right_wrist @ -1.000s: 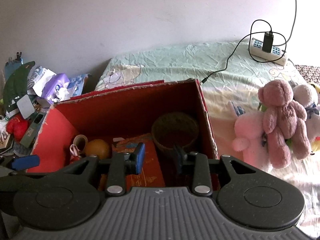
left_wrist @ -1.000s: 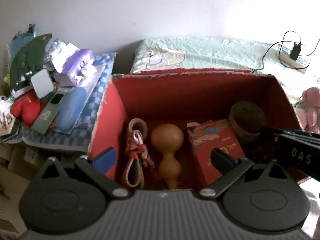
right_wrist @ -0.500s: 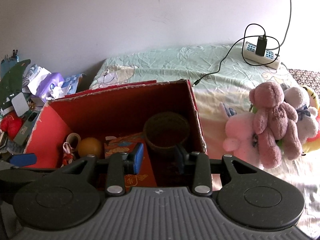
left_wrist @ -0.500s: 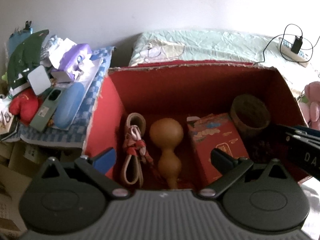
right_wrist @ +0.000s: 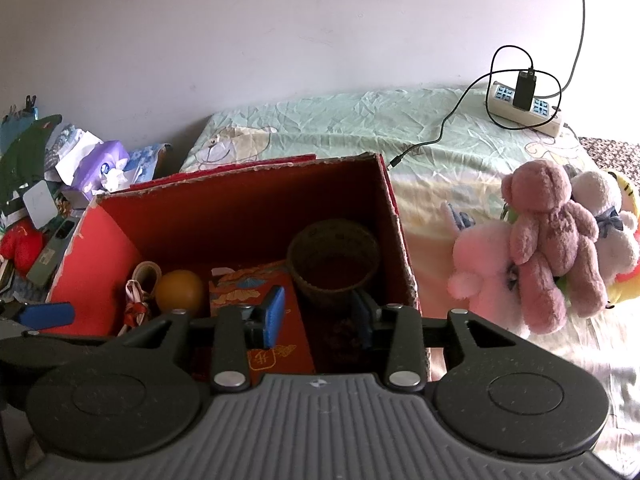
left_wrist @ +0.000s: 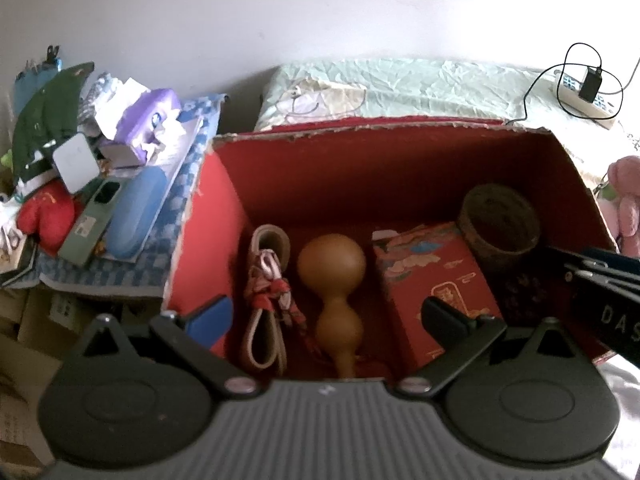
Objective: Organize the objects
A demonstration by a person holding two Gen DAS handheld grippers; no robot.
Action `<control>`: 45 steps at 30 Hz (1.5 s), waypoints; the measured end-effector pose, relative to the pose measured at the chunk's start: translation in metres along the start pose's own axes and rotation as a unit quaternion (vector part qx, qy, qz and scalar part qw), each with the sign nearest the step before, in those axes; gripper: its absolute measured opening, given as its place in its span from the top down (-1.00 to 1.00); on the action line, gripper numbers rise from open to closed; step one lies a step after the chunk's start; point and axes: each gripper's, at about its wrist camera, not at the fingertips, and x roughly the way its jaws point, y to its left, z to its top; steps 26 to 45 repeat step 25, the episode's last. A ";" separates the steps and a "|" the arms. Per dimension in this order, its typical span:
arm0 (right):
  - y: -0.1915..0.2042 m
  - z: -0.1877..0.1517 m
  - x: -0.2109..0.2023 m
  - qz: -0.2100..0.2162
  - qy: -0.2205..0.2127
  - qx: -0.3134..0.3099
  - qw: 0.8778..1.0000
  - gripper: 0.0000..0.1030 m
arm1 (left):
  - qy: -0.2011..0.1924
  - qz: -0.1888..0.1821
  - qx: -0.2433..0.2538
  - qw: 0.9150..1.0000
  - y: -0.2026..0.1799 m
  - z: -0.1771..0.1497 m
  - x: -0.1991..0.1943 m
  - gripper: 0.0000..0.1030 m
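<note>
One smooth tan gourd (left_wrist: 332, 280), one woven round basket (left_wrist: 500, 220) and one flat red packet (left_wrist: 436, 280) lie inside the rough-edged red cardboard box (left_wrist: 208, 232) on the bed. The left gripper (left_wrist: 326, 314) stands wide and empty; the right gripper (right_wrist: 318, 312) is opening, its fingers clear of the basket.

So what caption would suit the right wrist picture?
Open tongs, jaws widening, over a red box holding a woven basket, gourd and red packet.

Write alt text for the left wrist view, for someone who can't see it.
An open left gripper points down into a red cardboard box holding a strap bundle, a tan gourd, a red packet and a dark round basket. Clutter is piled to the box's left.
</note>
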 end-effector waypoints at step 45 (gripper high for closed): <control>0.002 0.002 0.006 -0.001 0.002 0.004 1.000 0.23 | 0.016 -0.002 -0.015 1.000 0.008 0.003 0.016 -0.86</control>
